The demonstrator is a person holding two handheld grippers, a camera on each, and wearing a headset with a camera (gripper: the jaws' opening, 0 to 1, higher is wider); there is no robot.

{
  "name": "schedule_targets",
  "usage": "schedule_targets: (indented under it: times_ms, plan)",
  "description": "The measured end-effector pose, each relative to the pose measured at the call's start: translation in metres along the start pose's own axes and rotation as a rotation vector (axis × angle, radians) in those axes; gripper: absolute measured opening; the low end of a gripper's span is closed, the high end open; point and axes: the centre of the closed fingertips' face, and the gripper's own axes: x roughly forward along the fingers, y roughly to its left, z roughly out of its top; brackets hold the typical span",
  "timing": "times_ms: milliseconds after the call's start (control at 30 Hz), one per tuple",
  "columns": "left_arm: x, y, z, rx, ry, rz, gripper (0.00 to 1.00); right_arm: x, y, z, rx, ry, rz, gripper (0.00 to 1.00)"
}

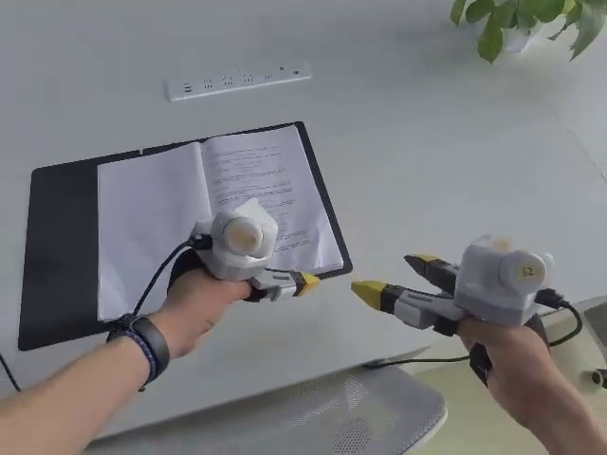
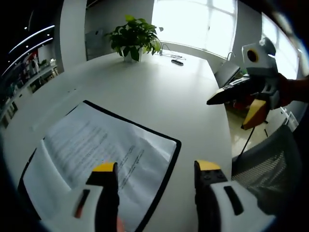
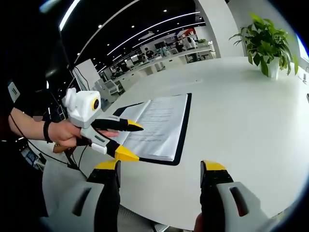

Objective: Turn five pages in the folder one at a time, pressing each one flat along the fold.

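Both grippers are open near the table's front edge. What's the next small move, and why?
Probably bring the right gripper to the outer edge of the right page to pinch it. Both grippers are open and empty, the folder lies open with pages flat, and the left gripper hangs near the folder's near corner, free to press the fold.

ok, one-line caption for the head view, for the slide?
Left gripper hovers open at the near right corner of the open folder; right gripper hangs open beside it over the white table.

plant [image 1: 493, 33] cropped, page text [image 1: 248, 175] illegible
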Motion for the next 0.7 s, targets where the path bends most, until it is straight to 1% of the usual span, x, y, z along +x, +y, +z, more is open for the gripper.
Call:
schedule_targets:
  times_ms: [100, 133, 200, 267, 367, 433, 467, 500, 533, 600, 700]
  plan:
    - [0.016, 0.007, -0.001, -0.011, 0.0, 0.025, 0.59, 0.001, -0.003, 0.0, 0.009, 0.002, 0.002, 0.65]
    - [0.021, 0.009, 0.0, -0.029, 0.0, 0.035, 0.59, 0.002, -0.004, 0.0, 0.012, 0.003, 0.003, 0.65]
    - [0.027, 0.008, 0.003, -0.055, -0.015, 0.038, 0.59, 0.003, -0.004, 0.001, 0.013, 0.006, 0.005, 0.65]
    - [0.034, 0.008, 0.003, -0.055, -0.013, 0.042, 0.59, 0.005, -0.005, 0.002, 0.013, 0.008, 0.009, 0.65]
    - [0.039, 0.01, -0.001, -0.051, 0.0, 0.051, 0.57, 0.007, -0.004, 0.003, 0.009, 0.013, 0.016, 0.64]
    - [0.039, 0.014, -0.001, -0.043, -0.004, 0.088, 0.52, 0.011, -0.006, 0.005, 0.031, 0.011, 0.015, 0.6]
    - [0.04, 0.017, -0.003, -0.005, 0.003, 0.106, 0.49, 0.012, -0.007, 0.006, 0.05, 0.002, 0.017, 0.59]
    - [0.041, 0.018, -0.003, 0.028, 0.003, 0.117, 0.49, 0.014, -0.007, 0.006, 0.059, -0.001, 0.019, 0.58]
    - [0.041, 0.014, -0.004, 0.014, -0.004, 0.11, 0.49, 0.016, -0.006, 0.006, 0.07, -0.004, 0.023, 0.58]
    - [0.04, 0.015, -0.003, 0.015, -0.009, 0.114, 0.49, 0.018, -0.004, 0.007, 0.072, -0.004, 0.03, 0.59]
    - [0.04, 0.016, -0.003, 0.023, -0.011, 0.115, 0.49, 0.024, 0.001, 0.008, 0.049, 0.009, 0.044, 0.59]
